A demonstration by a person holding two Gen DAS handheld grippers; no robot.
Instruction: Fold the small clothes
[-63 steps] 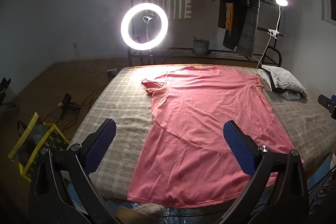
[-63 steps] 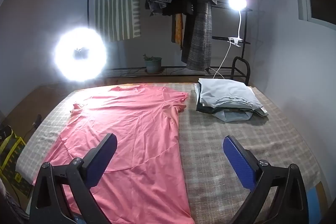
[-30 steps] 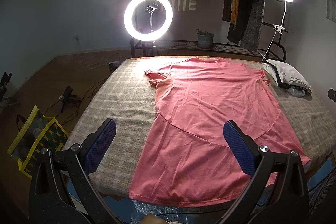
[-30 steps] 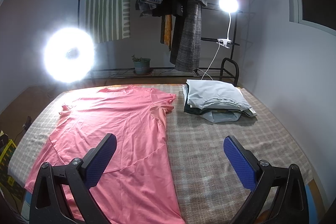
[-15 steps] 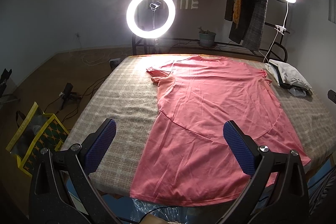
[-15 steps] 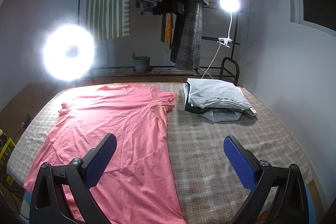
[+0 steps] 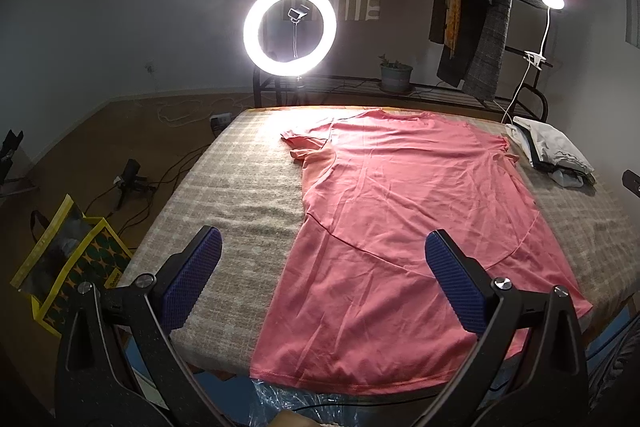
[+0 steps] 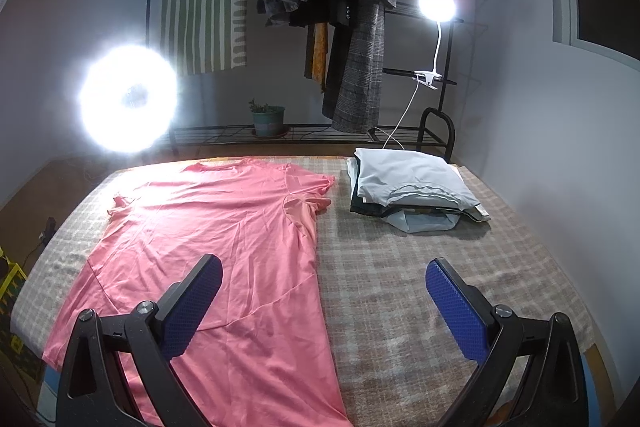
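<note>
A pink t-shirt point(image 7: 408, 211) lies flat on the checked table cover point(image 7: 240, 195), collar at the far edge, hem at the near edge. It also shows in the right wrist view point(image 8: 224, 247). My left gripper point(image 7: 324, 279) is open and empty, held above the near edge over the shirt's left hem. My right gripper point(image 8: 324, 299) is open and empty, held above the shirt's right side edge and the bare cover.
A stack of folded clothes point(image 8: 412, 187) sits at the far right of the table point(image 8: 500, 267). A ring light point(image 7: 290, 29), a clothes rack point(image 8: 344, 27) and a clip lamp point(image 8: 436, 7) stand behind. A yellow bag point(image 7: 68, 259) lies on the floor at left.
Both grippers have shifted slightly, so the view has drifted a little. The shirt and the folded stack lie as before. Both grippers stay open.
</note>
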